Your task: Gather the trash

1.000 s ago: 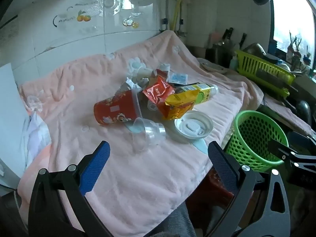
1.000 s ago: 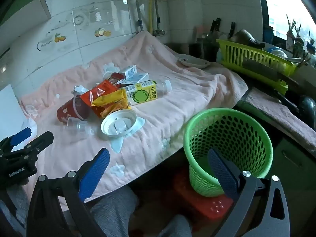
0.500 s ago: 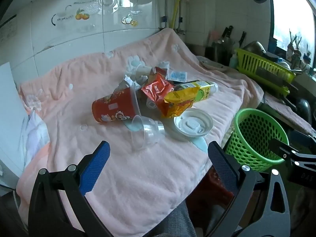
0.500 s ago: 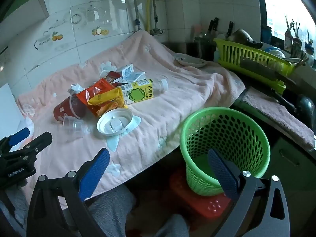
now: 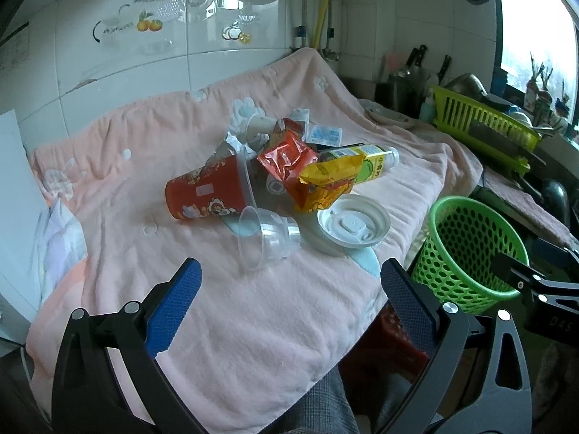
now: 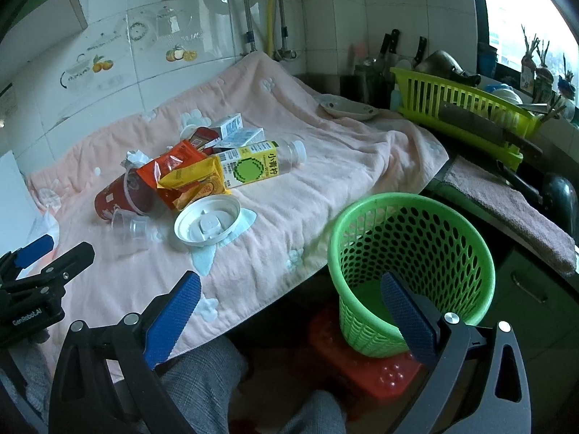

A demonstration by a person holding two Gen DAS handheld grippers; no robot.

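Observation:
A heap of trash lies on a pink towel (image 5: 253, 325): a red paper cup (image 5: 206, 193) on its side, a clear plastic cup (image 5: 266, 240), a white lid (image 5: 353, 226), red and yellow snack bags (image 5: 325, 181), and a yellow-green bottle (image 6: 260, 168). A green mesh basket (image 6: 409, 271) stands on a red stool beside the counter's front edge. My left gripper (image 5: 289, 293) is open, nearer than the clear cup and holding nothing. My right gripper (image 6: 289, 303) is open and empty, with its right finger in front of the basket.
A yellow-green dish rack (image 6: 466, 115) with a knife, a white plate (image 6: 347, 108) and a knife block stand at the right by the window. A grey towel (image 6: 506, 209) covers the sink edge. Tiled wall and pipes stand behind. A person's knees (image 6: 202, 379) are below.
The left gripper has drifted a little closer to the trash heap, which sits lower in its view. The right view has shifted slightly leftward. Both grippers stay open.

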